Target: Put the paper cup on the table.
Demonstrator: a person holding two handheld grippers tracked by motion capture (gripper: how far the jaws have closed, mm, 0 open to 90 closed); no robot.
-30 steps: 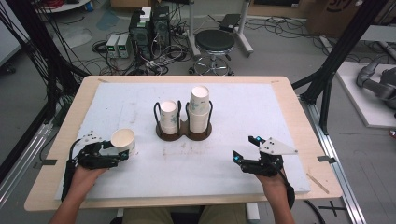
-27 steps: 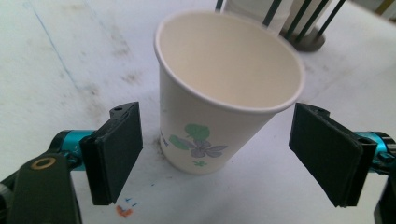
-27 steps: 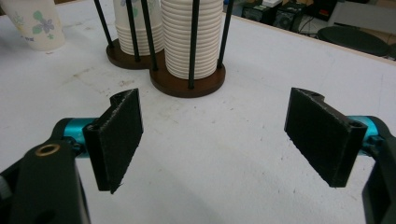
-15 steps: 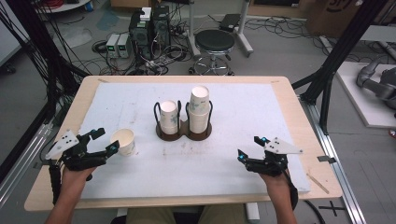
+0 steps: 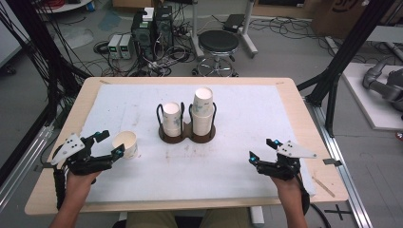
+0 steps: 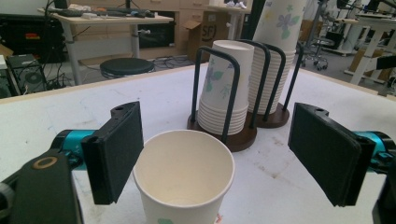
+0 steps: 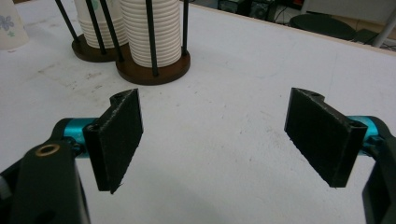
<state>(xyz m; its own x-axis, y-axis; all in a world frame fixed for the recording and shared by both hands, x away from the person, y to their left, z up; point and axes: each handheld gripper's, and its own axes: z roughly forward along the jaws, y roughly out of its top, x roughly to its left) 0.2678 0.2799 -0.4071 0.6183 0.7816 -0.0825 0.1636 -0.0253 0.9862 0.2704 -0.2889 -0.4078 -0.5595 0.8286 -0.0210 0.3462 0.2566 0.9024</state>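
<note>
A single white paper cup (image 5: 127, 144) (image 6: 184, 177) stands upright and empty on the white mat at the front left. My left gripper (image 5: 110, 142) (image 6: 217, 140) is open. Its jaws have just been closing a little; the cup sits between them near the left pad, unpressed. At mid-table stands a brown holder (image 5: 185, 137) (image 6: 240, 137) with black wire loops. It keeps a short stack of cups (image 5: 172, 121) and a taller stack (image 5: 203, 111). My right gripper (image 5: 261, 149) (image 7: 215, 126) is open over bare mat at the front right, with nothing between its pads.
The white mat (image 5: 237, 118) covers most of the wooden table (image 5: 304, 118). Black frame posts (image 5: 349, 52) rise at both sides. On the floor beyond the far edge are a round stool (image 5: 217, 42), computer boxes (image 5: 152, 28) and cables.
My left gripper has drawn back to the left from around the cup, which stays standing in place. The right gripper has barely shifted.
</note>
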